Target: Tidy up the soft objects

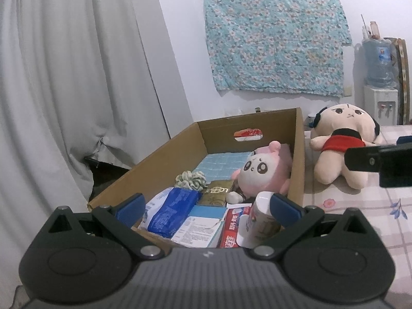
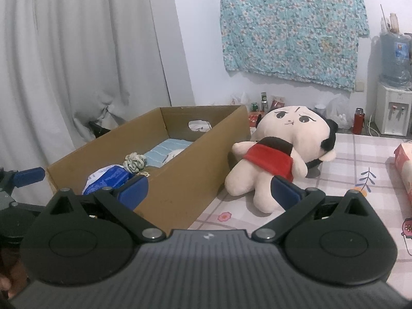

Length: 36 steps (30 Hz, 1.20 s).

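A cardboard box (image 1: 298, 154) stands on the table and also shows in the right wrist view (image 2: 180, 180). Inside lie a pink plush toy (image 1: 260, 172), a green scrunchie (image 1: 191, 180), a light blue cloth (image 1: 224, 163), a blue packet (image 1: 175, 206) and toothpaste boxes. A large cream doll in a red top (image 2: 278, 152) lies on the table right of the box, also in the left wrist view (image 1: 342, 141). My left gripper (image 1: 207, 206) is open over the box's near end. My right gripper (image 2: 208, 188) is open, near the doll's legs.
The table wears a checked floral cloth (image 2: 360, 170). A pink tissue box (image 2: 404, 164) sits at the right edge. Bottles and a red flask (image 2: 358, 121) stand behind the doll. A water dispenser (image 2: 392, 97) stands by the wall. Grey curtains (image 1: 64, 77) hang left.
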Each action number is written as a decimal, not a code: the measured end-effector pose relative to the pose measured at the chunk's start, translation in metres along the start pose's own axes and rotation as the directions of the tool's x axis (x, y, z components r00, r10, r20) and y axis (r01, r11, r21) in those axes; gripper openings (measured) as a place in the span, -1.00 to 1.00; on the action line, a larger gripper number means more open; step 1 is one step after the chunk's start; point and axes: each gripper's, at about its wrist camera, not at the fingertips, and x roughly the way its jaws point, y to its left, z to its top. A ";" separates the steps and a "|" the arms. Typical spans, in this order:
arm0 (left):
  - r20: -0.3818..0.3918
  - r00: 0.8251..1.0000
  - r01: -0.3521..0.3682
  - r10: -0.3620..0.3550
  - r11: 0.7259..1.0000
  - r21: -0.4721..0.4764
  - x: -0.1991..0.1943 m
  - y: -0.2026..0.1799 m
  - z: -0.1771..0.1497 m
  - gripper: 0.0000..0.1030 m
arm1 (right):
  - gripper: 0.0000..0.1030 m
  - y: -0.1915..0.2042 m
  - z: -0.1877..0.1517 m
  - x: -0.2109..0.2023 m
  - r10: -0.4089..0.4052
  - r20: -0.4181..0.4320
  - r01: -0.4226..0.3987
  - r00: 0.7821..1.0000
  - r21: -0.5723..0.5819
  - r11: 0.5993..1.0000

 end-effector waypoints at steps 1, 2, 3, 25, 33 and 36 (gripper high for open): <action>0.002 1.000 -0.004 0.004 1.000 -0.006 0.000 0.001 0.000 1.00 | 0.98 0.001 0.000 0.000 -0.001 0.001 0.001 1.000 -0.004 1.000; 0.005 1.000 -0.005 0.005 1.000 -0.013 -0.001 0.002 0.000 1.00 | 0.98 0.002 0.000 -0.001 -0.002 0.002 0.002 1.000 -0.009 1.000; 0.006 1.000 -0.002 0.002 1.000 -0.018 -0.002 0.002 0.000 1.00 | 0.98 0.002 0.000 -0.001 -0.001 0.003 0.001 1.000 -0.013 1.000; -0.006 1.000 -0.006 0.006 1.000 -0.019 0.001 0.006 0.002 1.00 | 0.98 0.008 -0.003 -0.001 -0.001 -0.003 0.001 1.000 -0.036 0.999; -0.009 1.000 -0.005 0.005 1.000 -0.018 0.001 0.006 0.002 1.00 | 0.98 0.009 -0.003 -0.002 0.005 0.000 -0.005 1.000 -0.031 0.999; -0.006 1.000 -0.007 0.007 1.000 -0.015 0.000 0.007 0.001 1.00 | 0.98 0.010 -0.003 -0.002 0.006 0.000 -0.006 1.000 -0.030 1.000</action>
